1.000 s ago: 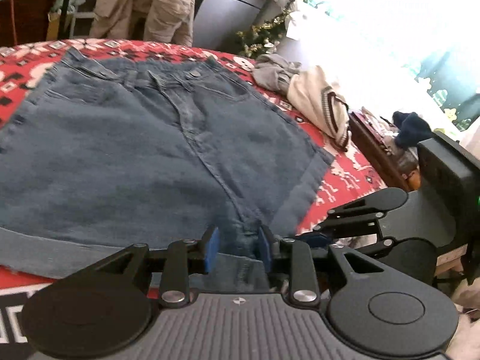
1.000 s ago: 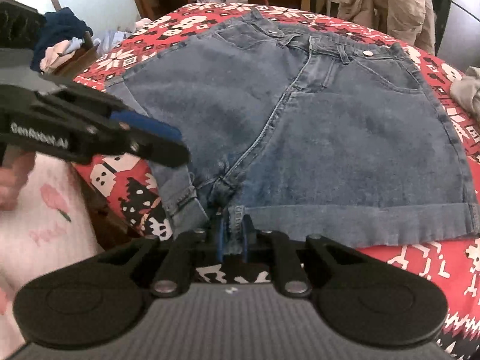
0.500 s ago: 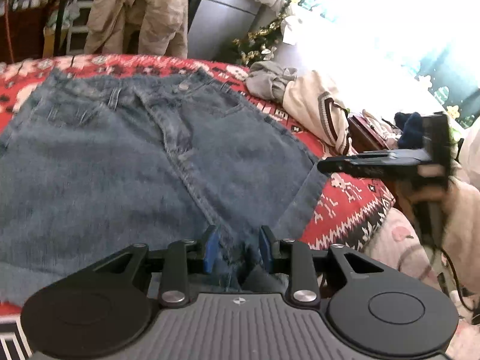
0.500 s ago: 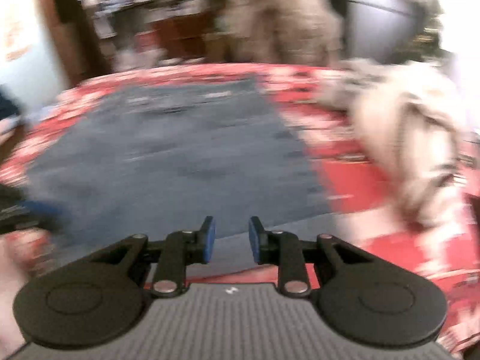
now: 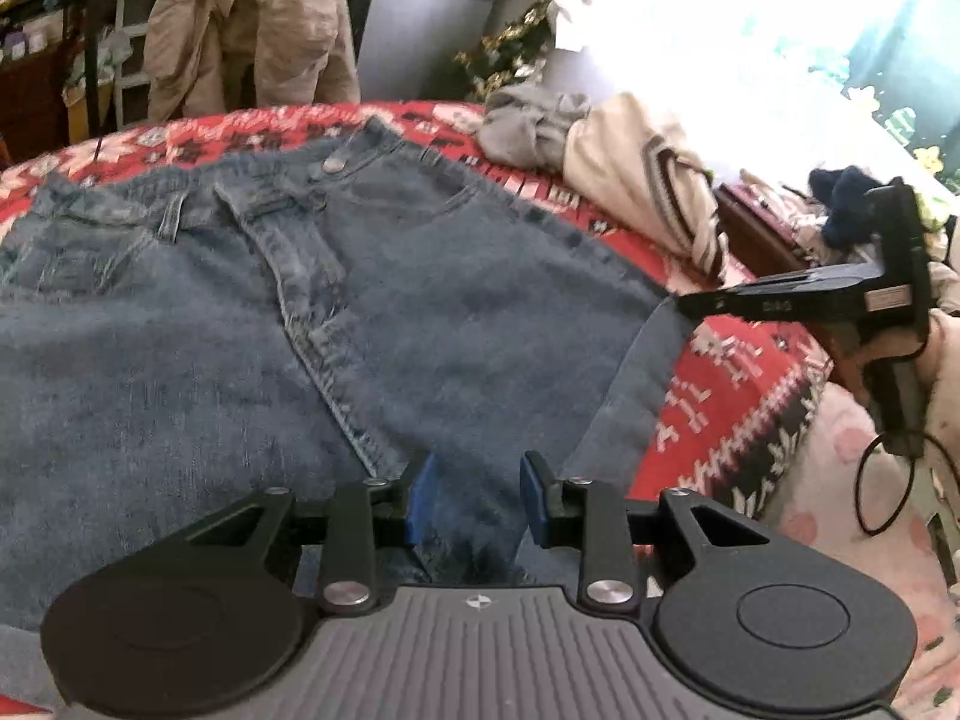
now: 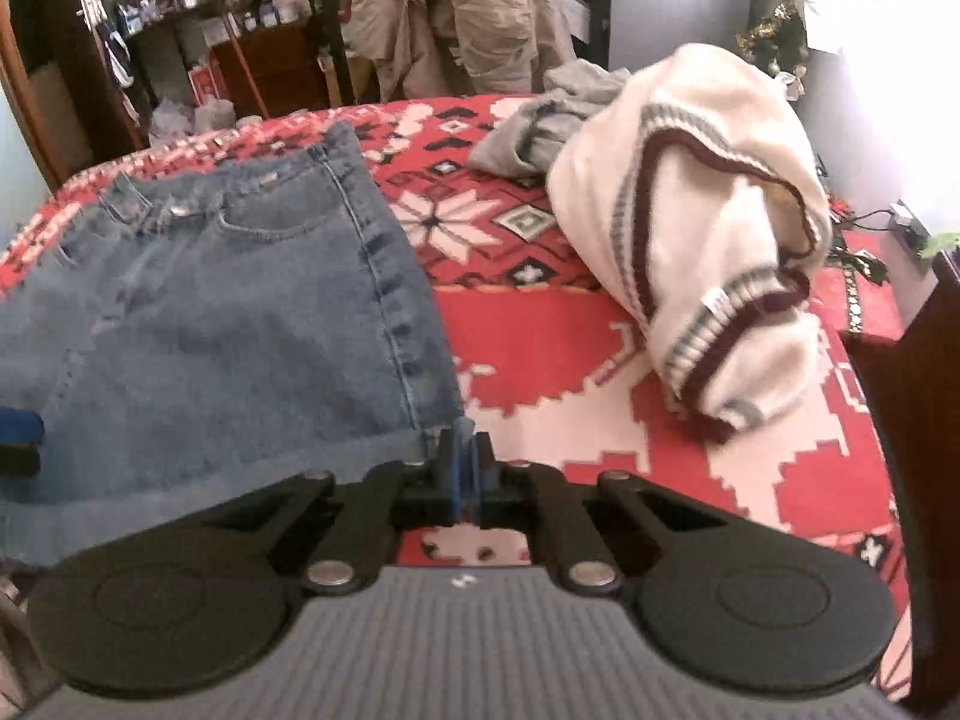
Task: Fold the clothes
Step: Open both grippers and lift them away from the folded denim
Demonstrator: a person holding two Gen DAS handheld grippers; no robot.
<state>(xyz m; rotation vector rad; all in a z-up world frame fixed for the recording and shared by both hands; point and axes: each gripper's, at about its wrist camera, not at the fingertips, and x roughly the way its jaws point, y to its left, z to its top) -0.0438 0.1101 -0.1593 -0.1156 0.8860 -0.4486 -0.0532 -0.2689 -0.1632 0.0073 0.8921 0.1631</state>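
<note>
R gripper (image 6: 461, 468) clamped on denim shorts' (image 6: 240, 324) cuffed hem corner; L gripper (image 5: 474, 498) pinches bunched crotch.

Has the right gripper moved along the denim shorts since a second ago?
Yes. The right gripper went from the crotch of the denim shorts to their outer hem corner, toward the cream sweater; its jaws just closed on that corner.

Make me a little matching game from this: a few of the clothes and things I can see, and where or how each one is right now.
Things:
1. denim shorts
2. cream sweater
3. beige jacket
4. right gripper

States:
A. hanging behind the bed
B. pinched shut at a hem corner
C. spread flat on the red blanket
D. bunched in a heap

Pairs: 1-C, 2-D, 3-A, 4-B
</note>
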